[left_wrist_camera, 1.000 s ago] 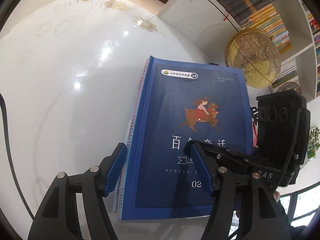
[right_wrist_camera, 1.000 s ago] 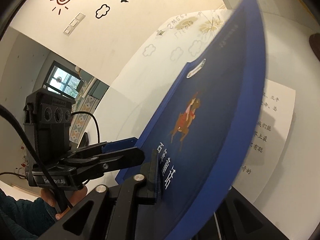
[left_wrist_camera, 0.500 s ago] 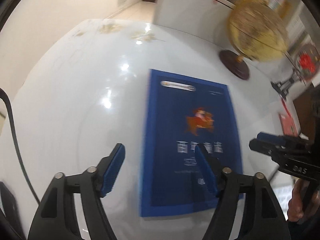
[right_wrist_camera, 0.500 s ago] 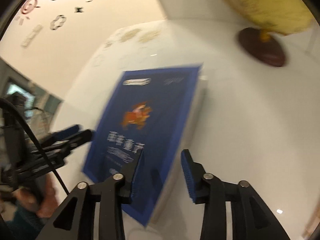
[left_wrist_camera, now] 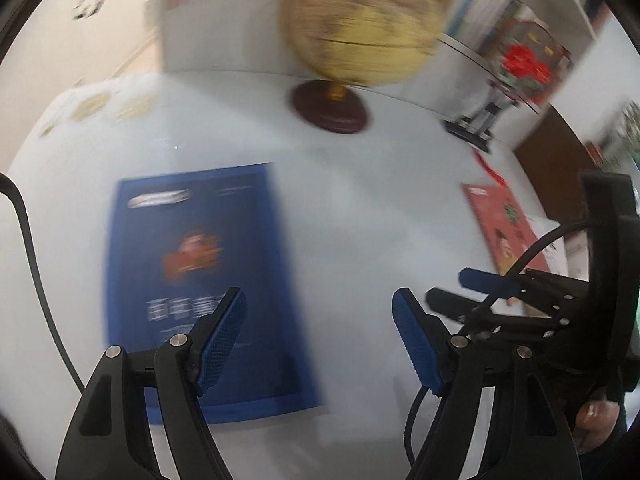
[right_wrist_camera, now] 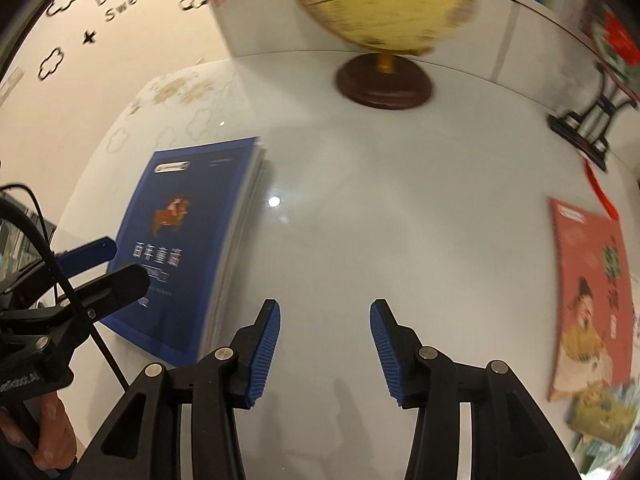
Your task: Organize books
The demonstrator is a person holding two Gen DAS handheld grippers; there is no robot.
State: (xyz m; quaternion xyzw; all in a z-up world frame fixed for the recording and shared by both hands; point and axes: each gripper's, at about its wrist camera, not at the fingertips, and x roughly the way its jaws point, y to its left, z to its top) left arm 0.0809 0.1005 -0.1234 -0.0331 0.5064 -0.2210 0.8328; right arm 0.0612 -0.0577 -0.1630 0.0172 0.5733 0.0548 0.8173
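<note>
Through my left wrist camera, my left gripper (left_wrist_camera: 320,336) stands open with nothing between its jaws. The blue book (left_wrist_camera: 200,280) lies flat on the tabletop (left_wrist_camera: 360,208) below and to its left. The red book (left_wrist_camera: 504,228) lies far right, long axis running away from me, beyond my right gripper (left_wrist_camera: 452,292).

Through my right wrist camera, the right gripper (right_wrist_camera: 325,340) is opening, empty, over bare tabletop (right_wrist_camera: 400,220). The red book (right_wrist_camera: 588,300) lies to its right, nearer this hand. A second ago this gripper was clamped on the blue book's (right_wrist_camera: 180,240) raised cover; now that book lies closed.
</note>
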